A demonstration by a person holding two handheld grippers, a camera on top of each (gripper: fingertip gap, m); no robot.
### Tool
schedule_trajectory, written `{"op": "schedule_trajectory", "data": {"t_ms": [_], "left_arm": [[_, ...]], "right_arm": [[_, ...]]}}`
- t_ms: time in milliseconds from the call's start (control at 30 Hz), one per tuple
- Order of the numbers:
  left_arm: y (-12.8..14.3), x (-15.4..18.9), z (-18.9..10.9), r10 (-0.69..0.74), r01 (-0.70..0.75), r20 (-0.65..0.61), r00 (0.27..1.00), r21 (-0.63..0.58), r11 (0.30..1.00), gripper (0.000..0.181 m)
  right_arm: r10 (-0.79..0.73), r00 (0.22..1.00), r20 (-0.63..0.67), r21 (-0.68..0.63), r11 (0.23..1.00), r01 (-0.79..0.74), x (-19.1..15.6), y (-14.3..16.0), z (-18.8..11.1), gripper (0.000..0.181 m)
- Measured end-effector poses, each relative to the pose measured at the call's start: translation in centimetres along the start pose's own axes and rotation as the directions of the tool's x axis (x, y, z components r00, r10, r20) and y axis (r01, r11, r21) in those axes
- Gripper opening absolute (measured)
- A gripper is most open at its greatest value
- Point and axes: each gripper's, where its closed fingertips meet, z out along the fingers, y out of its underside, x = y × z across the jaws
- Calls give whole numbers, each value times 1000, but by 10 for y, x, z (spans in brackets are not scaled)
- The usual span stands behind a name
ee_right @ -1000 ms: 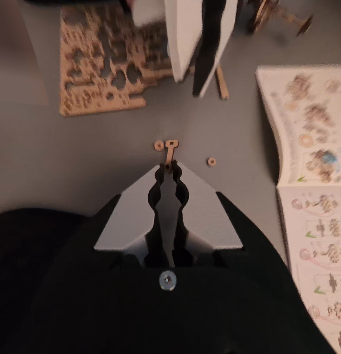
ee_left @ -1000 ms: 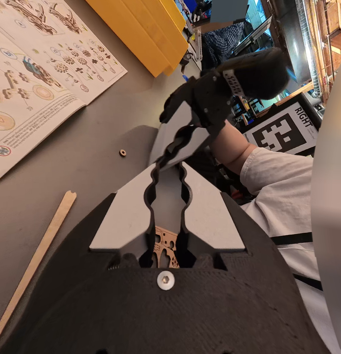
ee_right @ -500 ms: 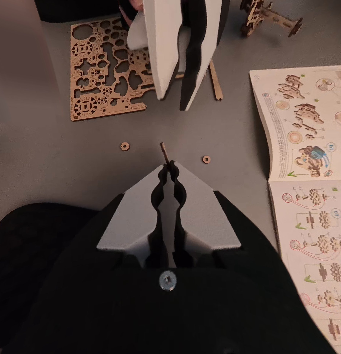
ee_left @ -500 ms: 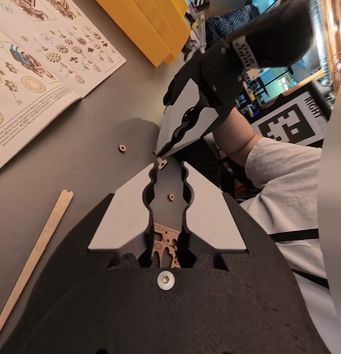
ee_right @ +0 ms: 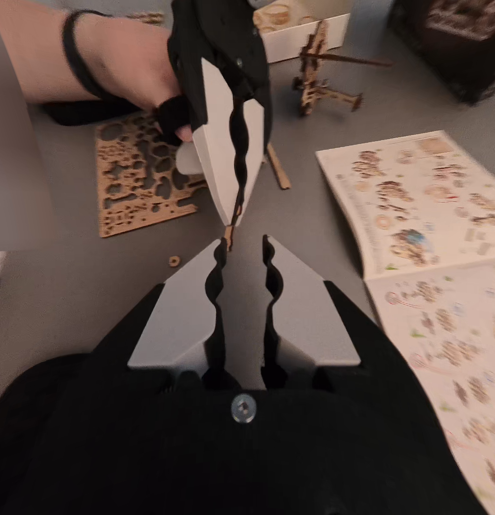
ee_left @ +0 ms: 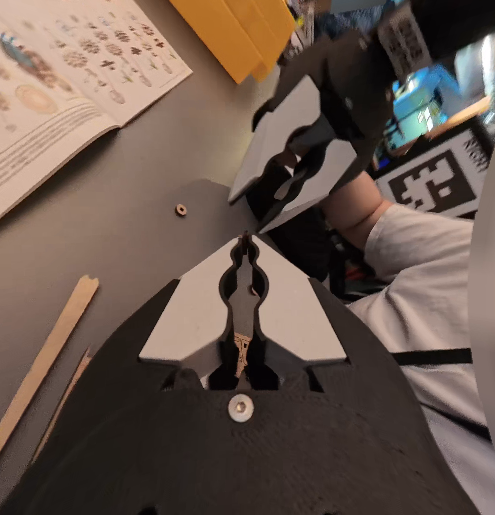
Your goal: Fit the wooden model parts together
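Grey table (ee_right: 73, 292) — left claw (ee_left: 245, 239) gripping peg (ee_right: 229, 237)

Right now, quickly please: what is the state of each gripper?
Left gripper: closed, holding the small wooden pin at its tips.
Right gripper: open, holding nothing.

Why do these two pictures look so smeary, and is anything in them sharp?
Left wrist view: booklet and the far right gripper are motion-blurred; only its own screw is crisp; edges bend from the wide lens. Right wrist view: dim, cutout sheet and wooden model smeared.
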Motion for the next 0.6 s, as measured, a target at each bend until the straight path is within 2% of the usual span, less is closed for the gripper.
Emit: {"op": "schedule_trajectory", "data": {"t_ms": [100, 200, 300, 600], "left_arm": [[0, -12, -3, -134, 134, 1, 991, 25, 991, 0], [7, -20, -1, -215, 215, 7, 977, 5, 977, 0], [7, -17, 0, -299, 299, -63, 952, -1, 954, 0], [7, -21, -3, -305, 306, -39, 952, 9, 952, 0]], "right_arm": [[-109, 984, -140, -17, 994, 108, -4, -5, 3, 25], [-232, 945, -231, -117, 971, 210, -7, 2, 15, 19], [-333, 914, -232, -216, 934, 285, -7, 16, 25, 12], [-396, 880, -263, -277, 904, 324, -4, 19, 28, 8]]}}
